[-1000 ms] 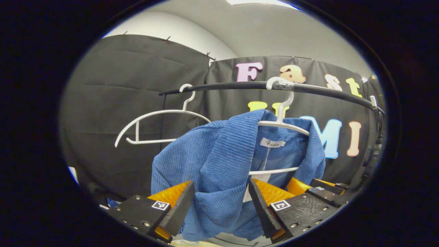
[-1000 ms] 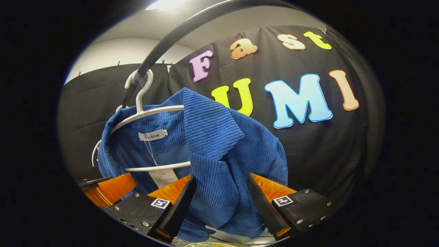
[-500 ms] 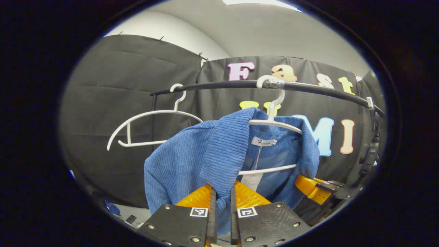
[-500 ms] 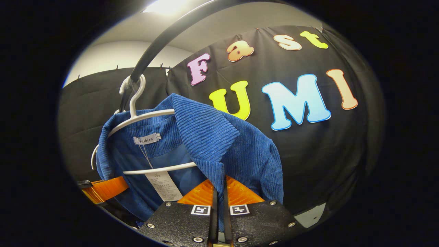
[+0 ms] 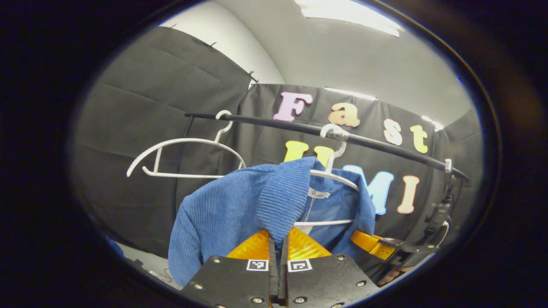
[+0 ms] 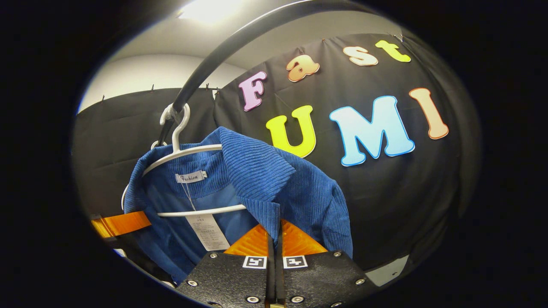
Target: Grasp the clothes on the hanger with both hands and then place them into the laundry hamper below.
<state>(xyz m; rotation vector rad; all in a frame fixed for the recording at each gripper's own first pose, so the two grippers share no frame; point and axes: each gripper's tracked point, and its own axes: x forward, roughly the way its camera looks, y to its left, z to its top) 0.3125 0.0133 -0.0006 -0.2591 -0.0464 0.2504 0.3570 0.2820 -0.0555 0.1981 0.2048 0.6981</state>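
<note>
- Jacket hangs on white hanger at rail.
- Left tongs and right tongs each clenched on a lapel (cloth pinched between both fingers).
- Lift both sides evenly, clearing hanger ends before lowering.

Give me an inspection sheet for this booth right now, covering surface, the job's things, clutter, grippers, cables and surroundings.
Surface: a pale strip of floor low in the left gripper view; no detail.
Job's things: blue corduroy jacket on the white hanger, hooked on the black rail. Hamper: nothing seen.
Clutter: a bare white hanger further along the rail.
Grippers: left gripper and right gripper each have their jaws closed on a front edge of the jacket.
Cables: a thin cord on the floor, hard to make out.
Surroundings: black cloth wall, white ceiling, ceiling light.
</note>
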